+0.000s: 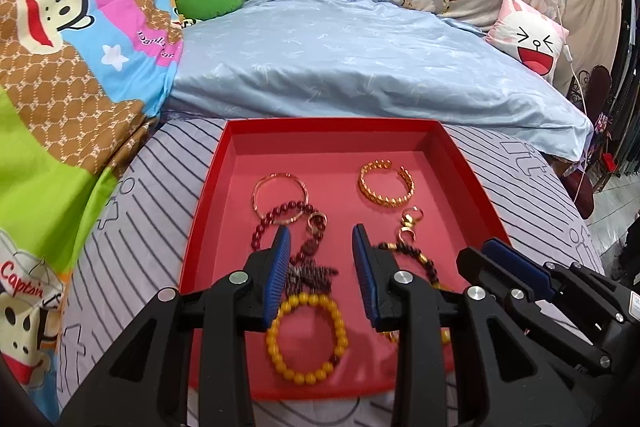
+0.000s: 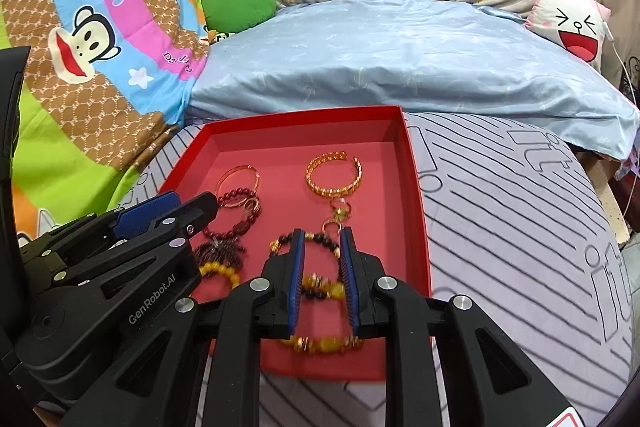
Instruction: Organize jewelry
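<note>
Jewelry is lying loose on the floor of a shallow red tray [image 1: 208, 195] that is resting on the striped grey bedcover [image 1: 132, 227]. The left gripper [image 1: 322, 243] is hovering with its blue pads wide apart over the dark red bead bracelet [image 1: 276, 223] and just above the yellow bead bracelet [image 1: 306, 337]. The right gripper [image 2: 322, 247] is standing with a narrower gap between its pads, straddling the dark bead bracelet with yellow beads [image 2: 320, 287]; motion blur is making it hard to say whether the pads are touching the beads, though they are probably not yet clamping.

Both beaded strands are looking light and floppy, likely strung on cord, so they should be sagging and swinging once lifted; pinching across a single run of beads seems safest, since round beads may be slipping between ribbed pads. The thin gold bangle [image 1: 280, 197] and the open gold cuff [image 1: 386, 187] are looking rigid and smooth, best taken across the band. The red strand is overlapping the thin bangle and a small gold ring [image 1: 317, 221], so lifting one could be dragging its neighbours. A gold clasp [image 1: 410, 223] is lying between the cuff and the dark strand.

Low tray walls are bounding the work; the far half of the tray is offering open room, and the soft bedding beneath may be letting the tray tip under pressure.
</note>
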Demonstrator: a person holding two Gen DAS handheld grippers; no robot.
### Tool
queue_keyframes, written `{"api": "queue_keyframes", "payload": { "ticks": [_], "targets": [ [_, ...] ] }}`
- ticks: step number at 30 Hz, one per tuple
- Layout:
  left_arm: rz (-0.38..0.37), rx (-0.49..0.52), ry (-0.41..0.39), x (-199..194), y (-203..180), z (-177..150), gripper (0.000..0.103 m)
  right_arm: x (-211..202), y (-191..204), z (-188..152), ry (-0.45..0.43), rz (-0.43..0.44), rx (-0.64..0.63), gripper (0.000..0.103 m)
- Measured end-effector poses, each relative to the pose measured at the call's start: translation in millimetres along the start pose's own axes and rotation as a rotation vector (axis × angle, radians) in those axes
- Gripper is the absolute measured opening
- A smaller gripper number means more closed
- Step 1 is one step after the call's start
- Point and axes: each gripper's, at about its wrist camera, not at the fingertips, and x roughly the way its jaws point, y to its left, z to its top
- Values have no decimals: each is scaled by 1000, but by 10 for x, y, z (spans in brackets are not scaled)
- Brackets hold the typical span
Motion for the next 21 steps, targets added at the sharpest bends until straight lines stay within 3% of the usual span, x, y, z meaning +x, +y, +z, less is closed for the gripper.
{"api": "queue_keyframes", "payload": {
  "ticks": [21],
  "targets": [
    [55,-15,-27,-374,-29,-499,31,-318,52,-483,-14,-32,-6,19]
  ]
}}
